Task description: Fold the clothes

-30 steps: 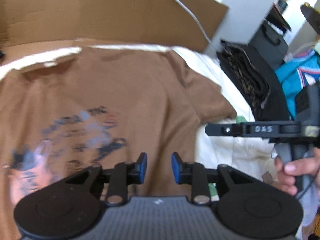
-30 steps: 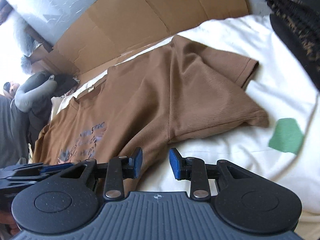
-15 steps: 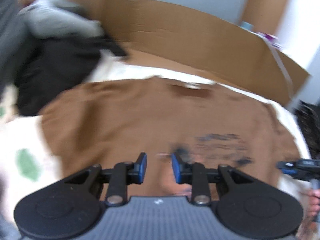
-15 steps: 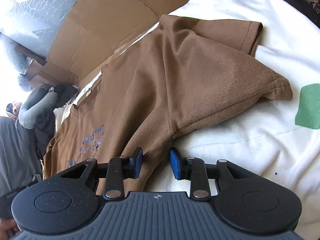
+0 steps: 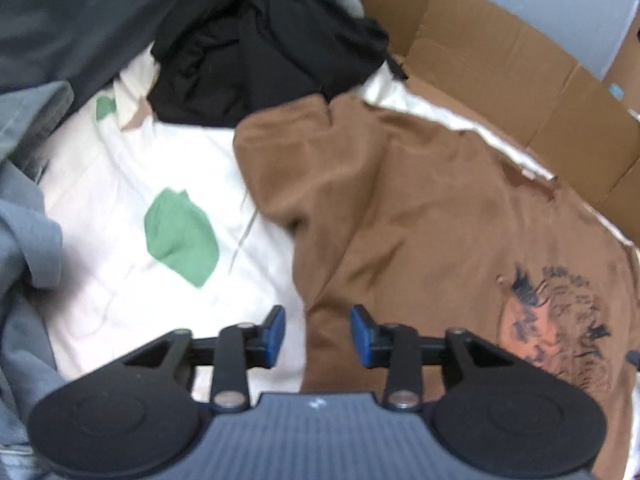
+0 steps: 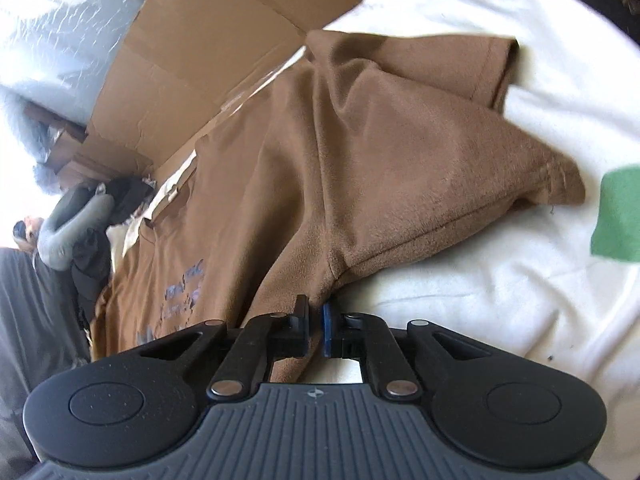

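Right gripper (image 6: 315,330) newly clamped on brown T-shirt (image 6: 360,168) side edge; left gripper (image 5: 317,336) widening, unclenched over opposite edge.

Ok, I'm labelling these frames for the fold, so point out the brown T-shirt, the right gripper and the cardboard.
brown T-shirt (image 6: 380,168), right wrist view: on its chest fabric.
right gripper (image 6: 316,330), right wrist view: between its fingertips, pinched on the shirt's edge.
cardboard (image 5: 520,92), left wrist view: on its upright panel.

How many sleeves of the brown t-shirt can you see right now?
2. One sleeve lies crumpled by the black clothes in the left wrist view; the other sleeve lies flat on the white sheet in the right wrist view.
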Demonstrator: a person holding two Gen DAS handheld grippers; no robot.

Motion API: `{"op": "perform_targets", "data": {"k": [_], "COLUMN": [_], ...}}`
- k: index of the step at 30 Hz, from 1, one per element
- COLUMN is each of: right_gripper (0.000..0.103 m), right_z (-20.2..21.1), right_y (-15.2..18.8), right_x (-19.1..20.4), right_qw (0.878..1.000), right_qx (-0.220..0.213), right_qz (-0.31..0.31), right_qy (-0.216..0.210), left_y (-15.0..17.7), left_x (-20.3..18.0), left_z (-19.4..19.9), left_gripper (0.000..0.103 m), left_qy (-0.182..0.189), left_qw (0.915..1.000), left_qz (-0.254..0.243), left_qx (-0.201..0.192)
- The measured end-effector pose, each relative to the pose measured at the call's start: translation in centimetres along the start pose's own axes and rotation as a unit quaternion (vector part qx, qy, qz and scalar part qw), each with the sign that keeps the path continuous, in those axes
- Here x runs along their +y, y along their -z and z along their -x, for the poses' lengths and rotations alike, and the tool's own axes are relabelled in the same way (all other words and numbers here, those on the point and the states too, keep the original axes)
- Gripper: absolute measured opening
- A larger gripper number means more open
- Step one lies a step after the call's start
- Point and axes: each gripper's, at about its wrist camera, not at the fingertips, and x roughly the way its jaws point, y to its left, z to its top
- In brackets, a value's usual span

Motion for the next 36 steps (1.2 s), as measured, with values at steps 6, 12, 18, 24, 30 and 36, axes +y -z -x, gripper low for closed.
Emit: {"op": "perform_targets", "data": {"k": [6, 12, 18, 24, 30, 36], "right_gripper": [0.003, 0.003, 0.003, 0.004, 0.029, 0.037], "right_z": [1.8, 3.2, 3.7, 3.7, 3.9, 3.6], "right_y": [-0.5, -1.4, -2.3, -3.2, -1.9, 0.7], "right_x": [-0.2, -1.0, -1.5, -1.7, -2.7, -3.2], "right_qw": [0.999, 0.998, 0.996, 0.996, 0.999, 0.998], "right_qx": [0.006, 0.014, 0.024, 0.018, 0.029, 0.052], "right_qz": [0.022, 0.037, 0.052, 0.055, 0.020, 0.000], "right_qy": [0.029, 0.050, 0.067, 0.067, 0.019, -0.022], "left_y": [0.0, -0.3, -0.8, -1.0, 0.0, 1.7], "left_x": [1.8, 3.0, 4.1, 4.3, 4.3, 4.1], "left_z": [-0.9, -1.3, -0.8, -0.8, -0.8, 0.6], "left_gripper": [0.040, 0.019, 0.008, 0.009, 0.029, 0.036], "left_qy": [0.036, 0.086, 0.092, 0.085, 0.085, 0.080], "left_qw": [0.9976, 0.9903, 0.9863, 0.9880, 0.9879, 0.9917], "left_qz": [0.060, 0.110, 0.135, 0.127, 0.129, 0.093], "left_qx": [0.000, 0.000, -0.021, -0.018, 0.011, 0.038]}}
